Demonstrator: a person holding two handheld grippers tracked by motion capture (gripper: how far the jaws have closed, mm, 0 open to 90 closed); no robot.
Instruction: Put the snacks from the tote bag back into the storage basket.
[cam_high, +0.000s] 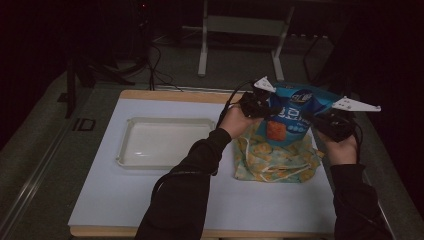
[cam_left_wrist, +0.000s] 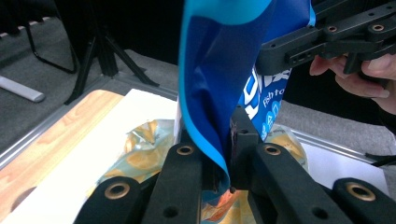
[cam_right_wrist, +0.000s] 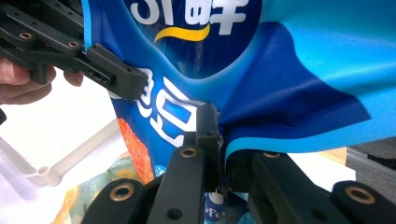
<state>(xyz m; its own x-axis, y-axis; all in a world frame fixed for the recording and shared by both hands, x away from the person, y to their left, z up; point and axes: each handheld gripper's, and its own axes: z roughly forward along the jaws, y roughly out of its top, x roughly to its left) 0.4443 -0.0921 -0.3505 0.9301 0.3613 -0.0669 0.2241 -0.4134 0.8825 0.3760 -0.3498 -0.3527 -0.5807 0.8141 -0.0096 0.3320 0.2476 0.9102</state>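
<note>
From the high view, a white mat (cam_high: 165, 200) is covering a wooden table (cam_high: 150, 94), whose bare edge is showing at twelve o'clock, and a shallow cream tray (cam_high: 131, 127) is sitting on the mat toward nine o'clock. Beyond the table a dim room is lying in shadow, with grey carpet (cam_high: 35, 150), a pale metal stand (cam_high: 202, 55) at twelve o'clock and dark cables (cam_high: 155, 70) trailing at eleven. At two o'clock the left gripper (cam_high: 267, 111) and right gripper (cam_high: 307, 116) are clamping the two sides of a blue snack bag (cam_high: 295, 107), which is hanging in the air above a patterned cloth pouch (cam_high: 275, 160) lying on the mat. In the left gripper view, the left gripper (cam_left_wrist: 219, 158) is pinching the blue snack bag (cam_left_wrist: 219, 84) tight between its jaws, with the patterned cloth pouch (cam_left_wrist: 140, 154) resting at seven o'clock, the wooden table (cam_left_wrist: 60, 135) edge showing at eight, a black tripod (cam_left_wrist: 105, 56) standing at eleven and the right gripper (cam_left_wrist: 266, 58) biting the bag at two. In the right gripper view, the right gripper (cam_right_wrist: 222, 149) is squeezing a fold of the blue snack bag (cam_right_wrist: 289, 88), the left gripper (cam_right_wrist: 133, 84) is gripping it at ten o'clock, and the cream tray (cam_right_wrist: 79, 156) rim is showing at eight.
</note>
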